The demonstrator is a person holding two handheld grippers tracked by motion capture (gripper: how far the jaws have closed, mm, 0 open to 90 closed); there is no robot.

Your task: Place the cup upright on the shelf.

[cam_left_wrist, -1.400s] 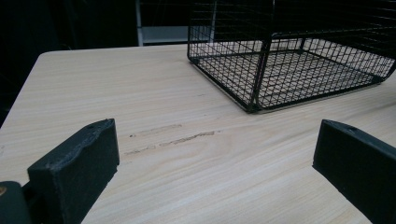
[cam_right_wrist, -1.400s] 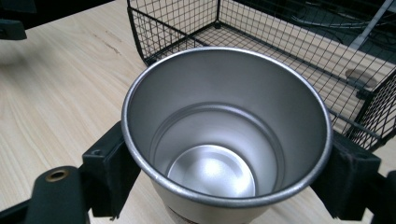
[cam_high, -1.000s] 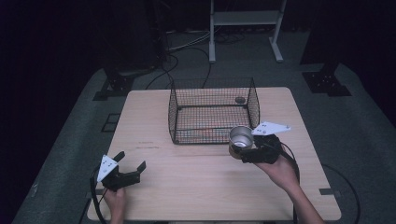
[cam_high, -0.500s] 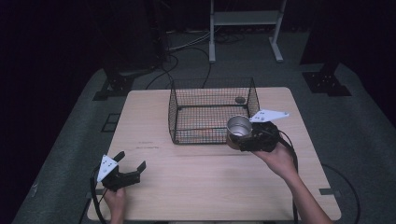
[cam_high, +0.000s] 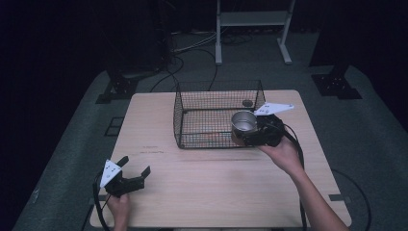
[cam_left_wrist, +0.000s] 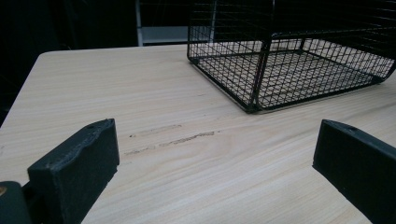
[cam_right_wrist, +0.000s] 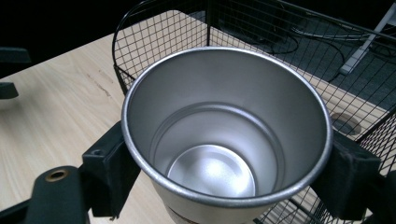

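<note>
A silver metal cup [cam_high: 244, 124] hangs upright in the air at the near right corner of the black wire basket [cam_high: 192, 113]. My right gripper [cam_high: 249, 132] is shut on it, one jaw on each side of its wall. In the right gripper view the empty cup [cam_right_wrist: 224, 135] opens toward me with the basket [cam_right_wrist: 154, 42] just behind it. My left gripper [cam_high: 134, 166] rests near the table's front left corner, held by a hand, jaws open and empty. In the left gripper view its jaws stand wide apart over bare wood, facing the basket [cam_left_wrist: 289, 70].
The light wooden table [cam_high: 216, 192] stands on a dark mat. A round hole [cam_high: 248, 103] marks the tabletop under the basket's far right corner. A metal stand [cam_high: 250, 29] and cables [cam_high: 192, 48] lie on the floor beyond the table.
My right gripper has lifted the cup and carried it away from me, up to the basket's near right corner. The left gripper has stayed still.
</note>
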